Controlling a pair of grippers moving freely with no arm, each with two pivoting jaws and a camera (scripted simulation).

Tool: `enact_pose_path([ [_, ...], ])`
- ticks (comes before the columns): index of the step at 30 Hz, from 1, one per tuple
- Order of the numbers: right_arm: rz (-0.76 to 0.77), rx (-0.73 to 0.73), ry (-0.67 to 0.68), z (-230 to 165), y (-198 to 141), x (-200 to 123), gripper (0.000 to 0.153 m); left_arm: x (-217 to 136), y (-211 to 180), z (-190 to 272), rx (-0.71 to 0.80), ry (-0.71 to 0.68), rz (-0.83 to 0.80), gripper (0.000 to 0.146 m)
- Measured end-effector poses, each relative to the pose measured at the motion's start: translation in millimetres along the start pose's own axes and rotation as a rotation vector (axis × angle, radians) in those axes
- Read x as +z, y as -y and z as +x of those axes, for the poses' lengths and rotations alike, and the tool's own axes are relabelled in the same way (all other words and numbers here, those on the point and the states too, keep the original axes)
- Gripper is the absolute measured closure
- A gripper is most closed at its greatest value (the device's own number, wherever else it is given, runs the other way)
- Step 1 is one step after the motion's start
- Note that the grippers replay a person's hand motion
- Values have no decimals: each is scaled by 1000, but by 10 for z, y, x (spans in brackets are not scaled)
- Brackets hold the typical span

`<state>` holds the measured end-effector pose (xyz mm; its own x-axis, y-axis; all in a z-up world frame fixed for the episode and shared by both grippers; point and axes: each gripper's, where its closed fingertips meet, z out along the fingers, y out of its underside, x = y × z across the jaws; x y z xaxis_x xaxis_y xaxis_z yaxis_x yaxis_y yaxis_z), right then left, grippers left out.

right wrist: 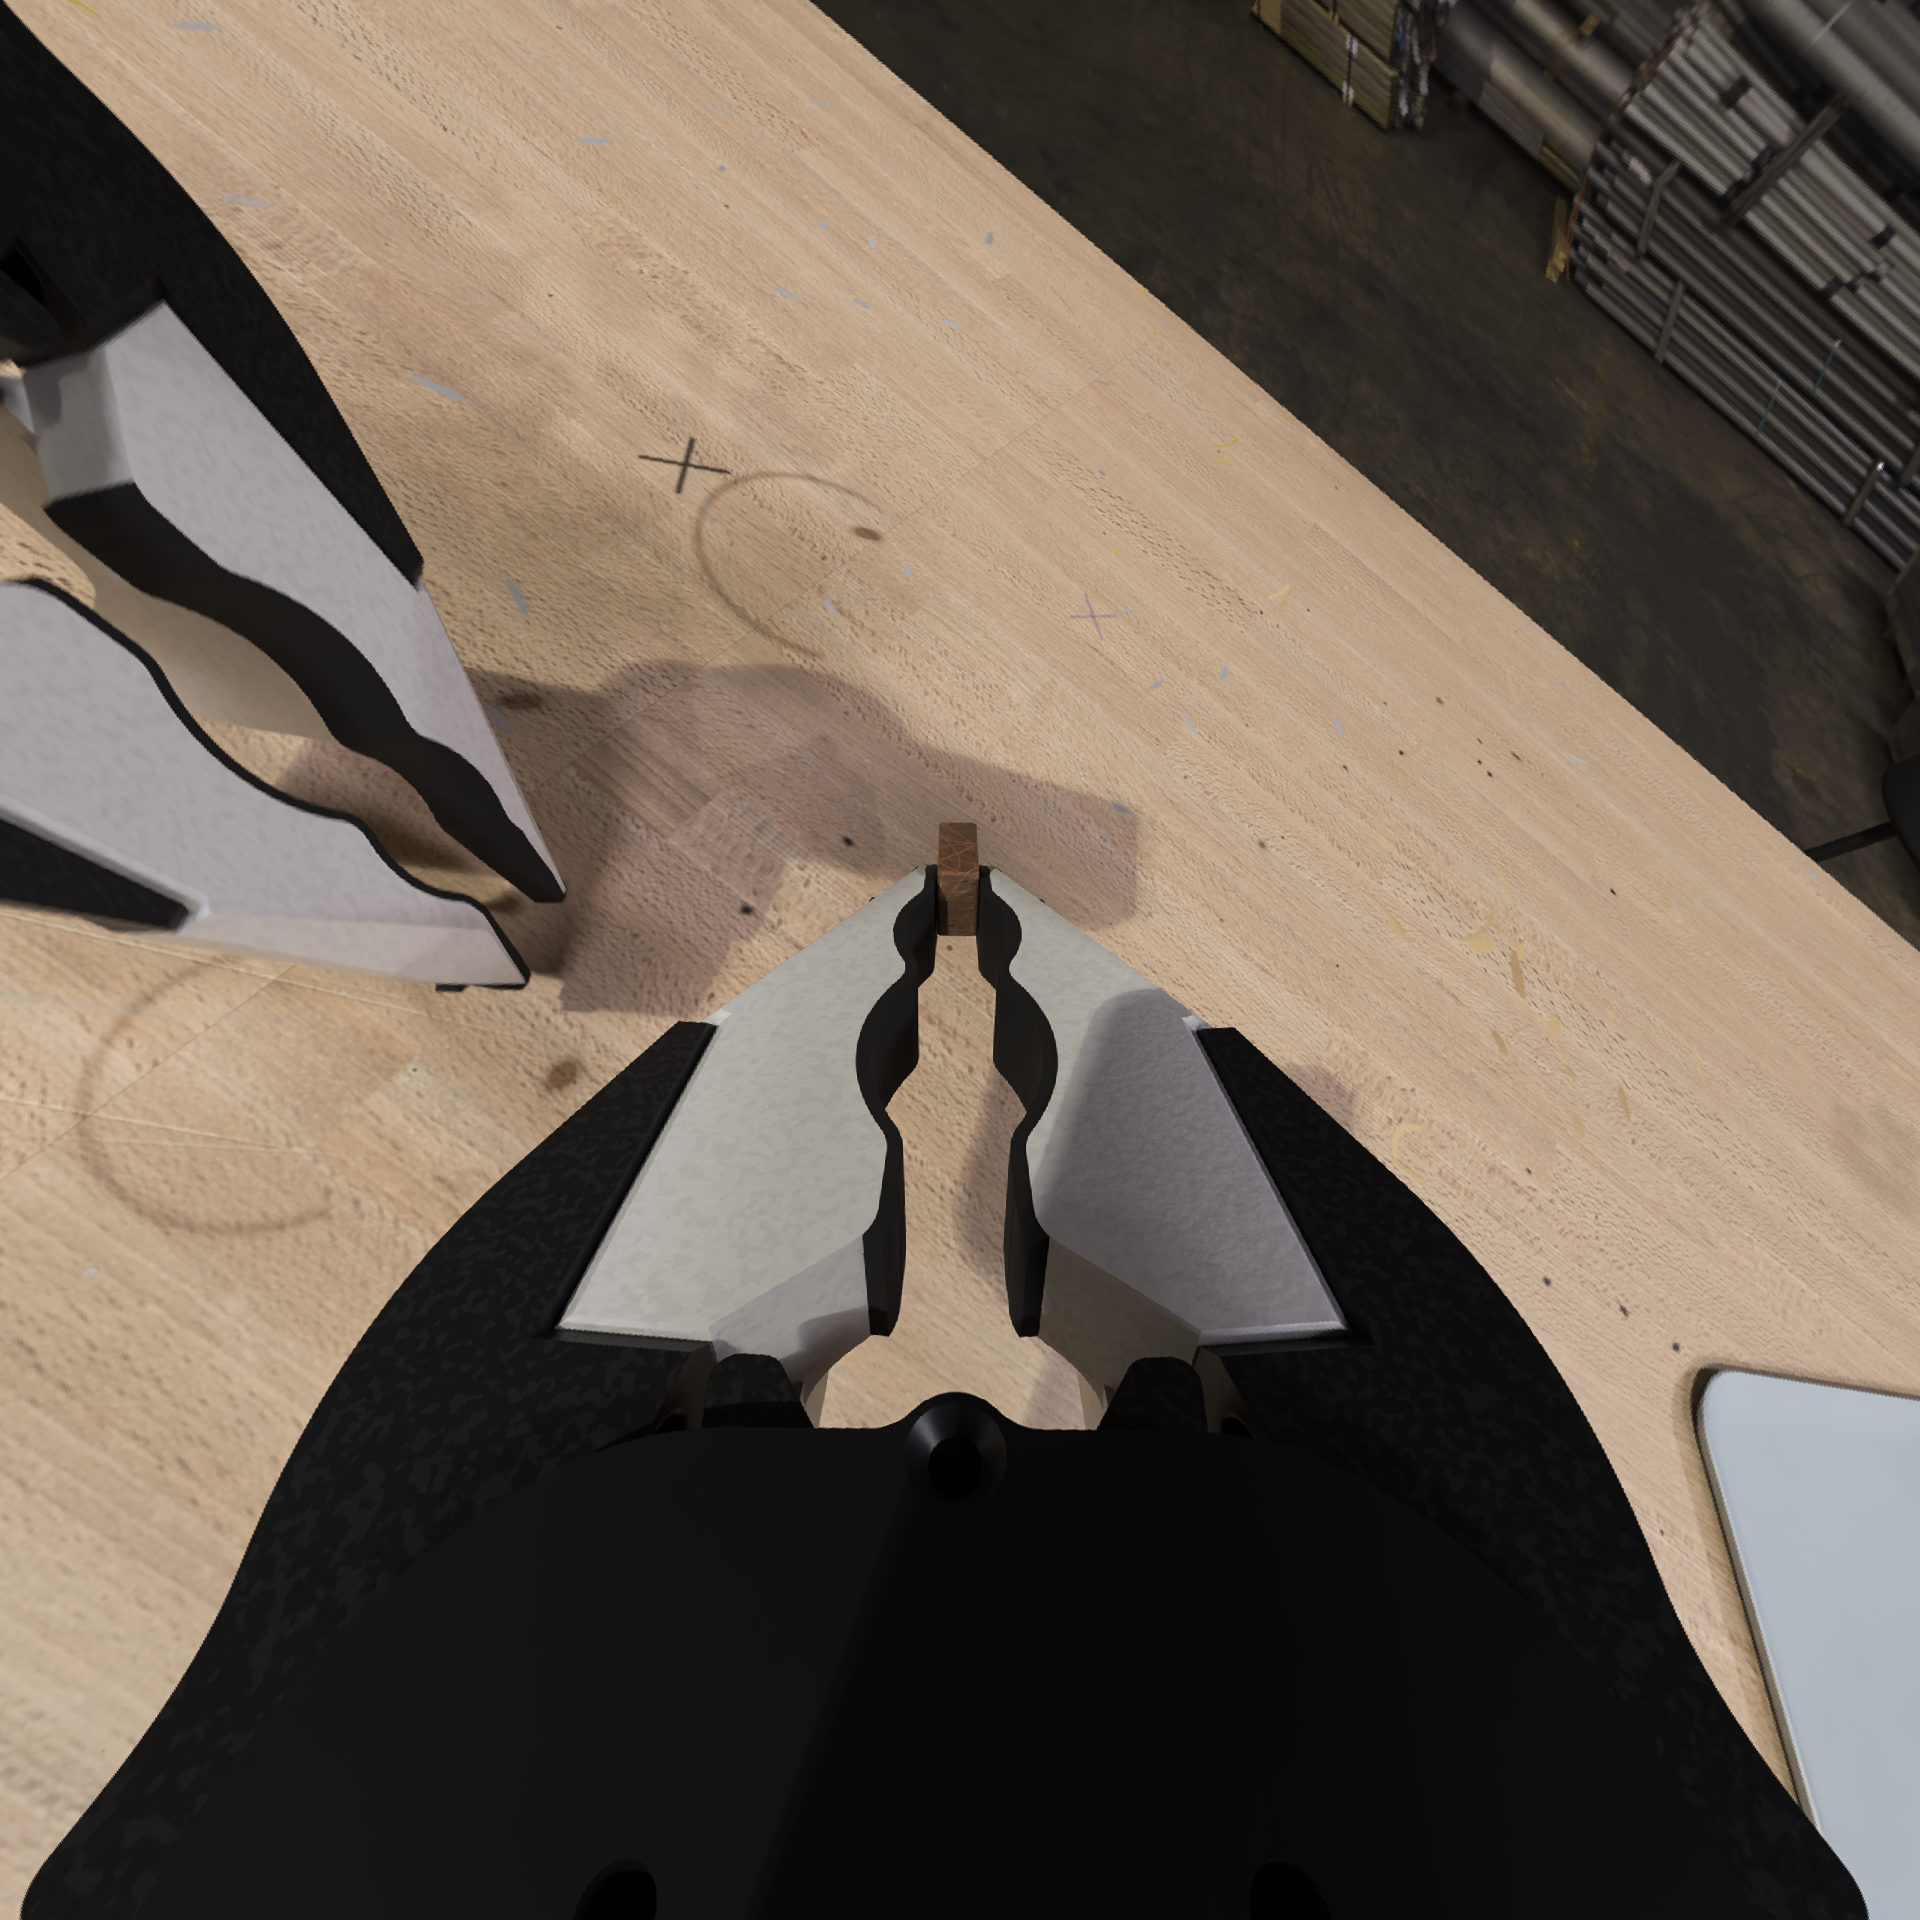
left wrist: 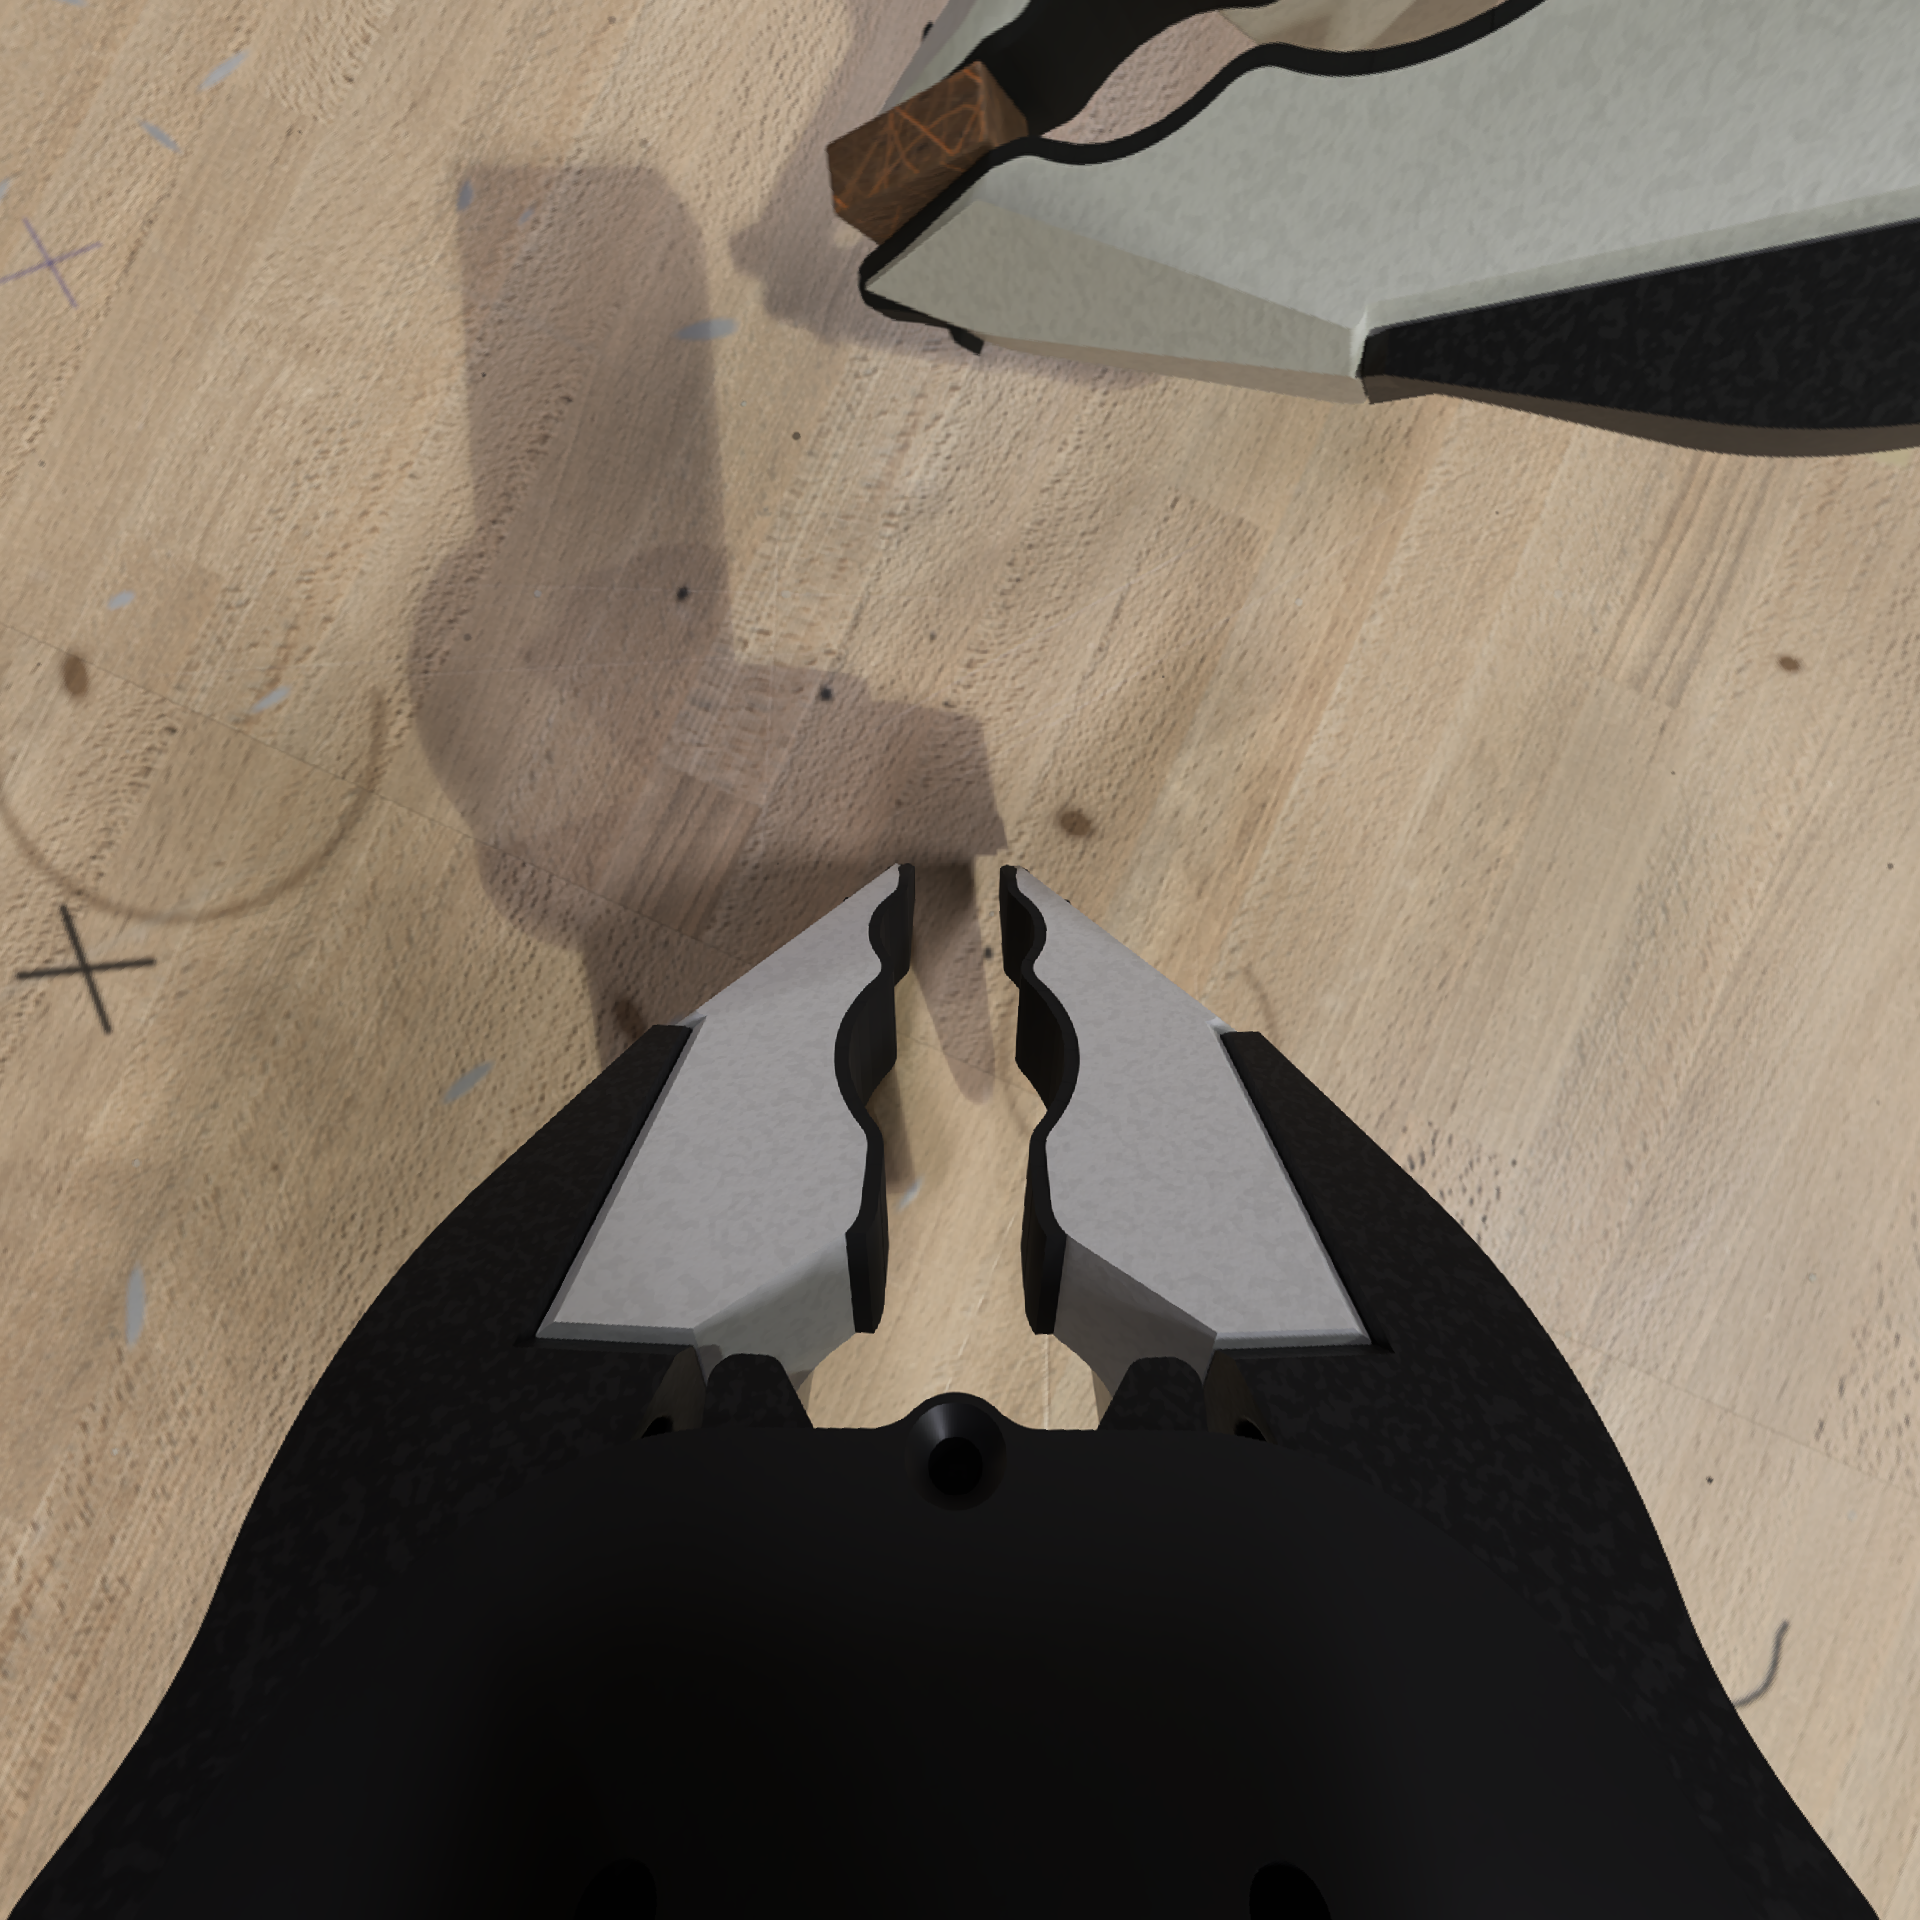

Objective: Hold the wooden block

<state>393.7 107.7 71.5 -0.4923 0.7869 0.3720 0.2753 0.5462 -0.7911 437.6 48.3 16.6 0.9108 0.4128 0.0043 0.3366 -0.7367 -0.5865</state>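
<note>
A small dark brown wooden block (right wrist: pixel 958 878) is pinched between the fingertips of my right gripper (right wrist: pixel 958 896), which is shut on it and holds it a little above the light wooden table (right wrist: pixel 1039 416). In the left wrist view the block (left wrist: pixel 925 145) sticks out of the right gripper (left wrist: pixel 906 171) at the top. My left gripper (left wrist: pixel 958 883) is empty, its jaws a narrow gap apart, over bare table. It also shows in the right wrist view (right wrist: pixel 525 930) at the left, close beside the right gripper.
A pale flat tray-like panel (right wrist: pixel 1818 1558) lies on the table at the lower right. The table's edge (right wrist: pixel 1351 499) runs diagonally, with dark floor and stacked metal pipes (right wrist: pixel 1714 208) beyond. Pen crosses and ring stains mark the tabletop.
</note>
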Motion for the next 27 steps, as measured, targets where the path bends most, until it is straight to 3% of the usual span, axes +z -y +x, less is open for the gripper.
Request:
enact_pose_path([
  [16,7,2,3,-14,12,-8,147,29,58,1,31,71,58,124],
  [22,6,-2,1,-12,9,-3,147,-61,66,-112,53,48,116,141],
  [27,6,-11,-3,-20,19,-5,147,27,140,-59,165,63,134,146],
])
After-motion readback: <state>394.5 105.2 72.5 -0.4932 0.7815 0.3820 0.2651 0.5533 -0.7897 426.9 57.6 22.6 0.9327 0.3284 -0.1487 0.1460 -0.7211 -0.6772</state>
